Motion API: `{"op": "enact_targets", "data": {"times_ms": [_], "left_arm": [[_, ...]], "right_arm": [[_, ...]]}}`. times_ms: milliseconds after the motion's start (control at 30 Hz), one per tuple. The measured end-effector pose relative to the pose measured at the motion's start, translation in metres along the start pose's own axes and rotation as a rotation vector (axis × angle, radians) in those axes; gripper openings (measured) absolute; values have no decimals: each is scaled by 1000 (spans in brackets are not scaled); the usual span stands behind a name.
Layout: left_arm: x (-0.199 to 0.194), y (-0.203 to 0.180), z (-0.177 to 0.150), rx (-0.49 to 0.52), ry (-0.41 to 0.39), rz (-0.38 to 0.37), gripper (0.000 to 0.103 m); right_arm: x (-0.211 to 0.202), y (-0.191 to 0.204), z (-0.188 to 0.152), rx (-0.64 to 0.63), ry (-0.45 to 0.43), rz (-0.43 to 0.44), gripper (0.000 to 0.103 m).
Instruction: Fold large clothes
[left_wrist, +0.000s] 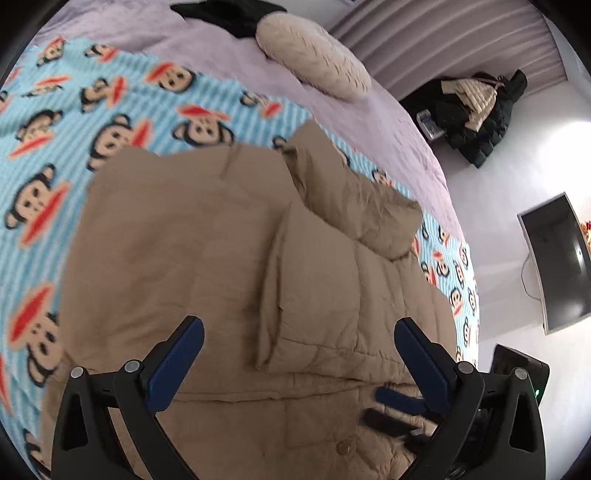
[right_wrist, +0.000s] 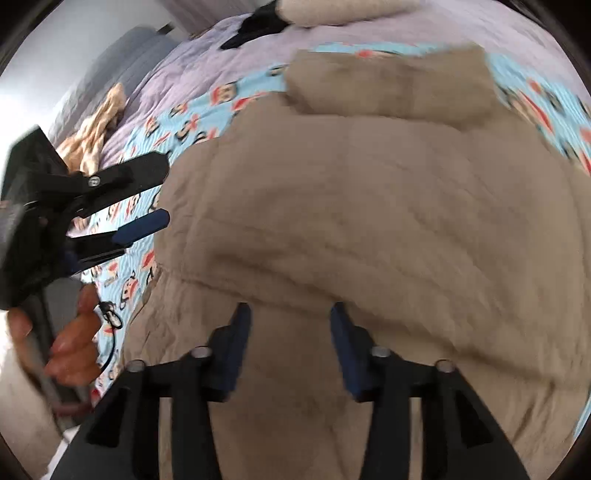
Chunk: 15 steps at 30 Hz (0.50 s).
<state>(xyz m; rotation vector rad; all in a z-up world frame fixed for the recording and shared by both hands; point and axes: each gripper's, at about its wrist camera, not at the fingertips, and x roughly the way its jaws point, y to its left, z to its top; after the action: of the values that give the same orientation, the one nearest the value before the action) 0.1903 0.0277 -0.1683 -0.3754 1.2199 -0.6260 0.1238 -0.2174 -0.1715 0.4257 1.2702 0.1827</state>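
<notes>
Fingers of the left gripper (left_wrist: 299, 354) are spread wide over the tan puffy coat (left_wrist: 229, 258), and nothing is pinched between them. Fingers of the right gripper (right_wrist: 290, 350) are partly spread too, with coat cloth seen in the gap, but the pads are not seen pressing on it.

The coat is spread on the monkey blanket (left_wrist: 48, 122), which lies on the purple bed (left_wrist: 229, 51). It fills the middle and bottom of both views. A sleeve (left_wrist: 347, 184) is folded across it toward the upper right of the left wrist view, and a flap edge (left_wrist: 271, 284) runs down the middle.

The coat is judged to be soft, thick and springy, and light for how big it is. The smooth shell may slip between the pads, and the puffy parts may pop back up after a fold. A hem, a cuff or the flap edge is likely the best place for a pinch, since the cloth is thinner there. A thick puffy part may be too fat for a firm pinch.

Much is blurred in the right wrist view, so seams are hard to make out there. The bottom of the coat is cut off by the gripper bodies. A small button (left_wrist: 343, 447) is seen low down. What lies under the coat cannot be told. The hand (right_wrist: 74, 350) on the left gripper is partly cut off at the lower left.
</notes>
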Motion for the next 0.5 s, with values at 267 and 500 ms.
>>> {"op": "enact_targets", "data": {"times_ms": [267,500], "left_arm": [[51,0,2,31,110,64,43],[45,-15,-28,138,127,102,12]], "right_arm": [[-76,-170,-62,605,-134,34,51],[-97,-234,-72,774,-293,35,5]]}}
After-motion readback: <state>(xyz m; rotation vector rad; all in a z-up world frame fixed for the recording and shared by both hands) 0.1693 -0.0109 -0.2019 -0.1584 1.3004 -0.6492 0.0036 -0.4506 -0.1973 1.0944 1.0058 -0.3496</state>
